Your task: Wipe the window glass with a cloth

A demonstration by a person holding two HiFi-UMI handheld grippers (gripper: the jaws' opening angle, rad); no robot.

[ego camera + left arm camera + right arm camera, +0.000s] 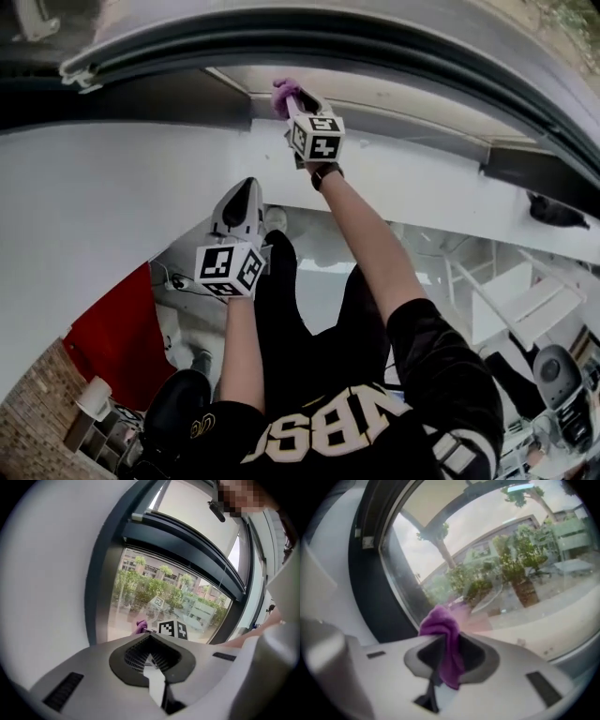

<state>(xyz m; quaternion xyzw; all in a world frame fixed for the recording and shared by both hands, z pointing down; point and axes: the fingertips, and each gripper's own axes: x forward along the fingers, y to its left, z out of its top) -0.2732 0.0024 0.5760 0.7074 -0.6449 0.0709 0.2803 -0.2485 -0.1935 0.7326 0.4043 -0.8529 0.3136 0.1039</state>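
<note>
A purple cloth [284, 94] is bunched between the jaws of my right gripper [292, 97], which is shut on it and holds it up against the window glass [375, 94]. In the right gripper view the cloth [440, 623] sticks out of the right gripper [449, 644] and its tip touches the glass [511, 559] near the dark frame. My left gripper [246, 187] hangs lower, away from the pane, over the white wall. Its jaws in the left gripper view [151, 656] are shut with nothing in them. That view also shows the cloth [139, 626] at the glass [178, 597].
A dark window frame [281, 47] curves around the pane, with a black handle [553, 211] at the right. A white wall [94, 187] runs below the window. A red panel [122, 337] stands lower left and a white step stool [525, 305] lower right.
</note>
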